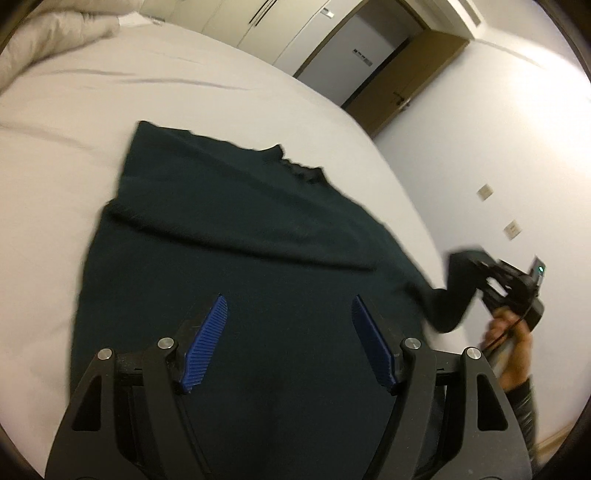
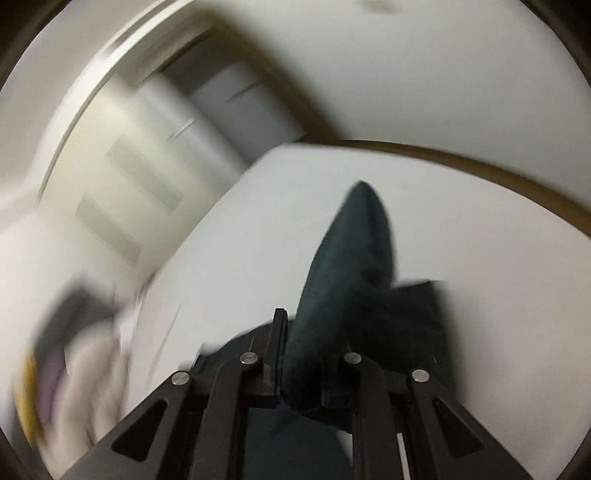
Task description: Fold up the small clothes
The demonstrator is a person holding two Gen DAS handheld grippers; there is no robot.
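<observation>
We find no brand, label or writing that can be read: the small dark marks on the far door are too blurred to make out, and the right wrist view is smeared throughout.

Our left claw hangs tilted down over the near part of the dark green sweater, its blue ribbed pads standing wide apart with nothing between them. The sweater lies spread on the white bed, its collar toward the far side and one sleeve folded across the body.

At the right edge of the bed, our right claw is held up off the sheet by a bare hand with a dark grey sleeve cuff below it. It grips the sweater's other sleeve, which rises from the garment's right side to the claw and drapes in a loop. In the right wrist view the claw is narrowed on that sleeve; a thick fold of dark green knit is pressed between its fingers and stands up past their tips, above the white bed.

A rumpled cream duvet sits at the far left corner of the bed.
</observation>
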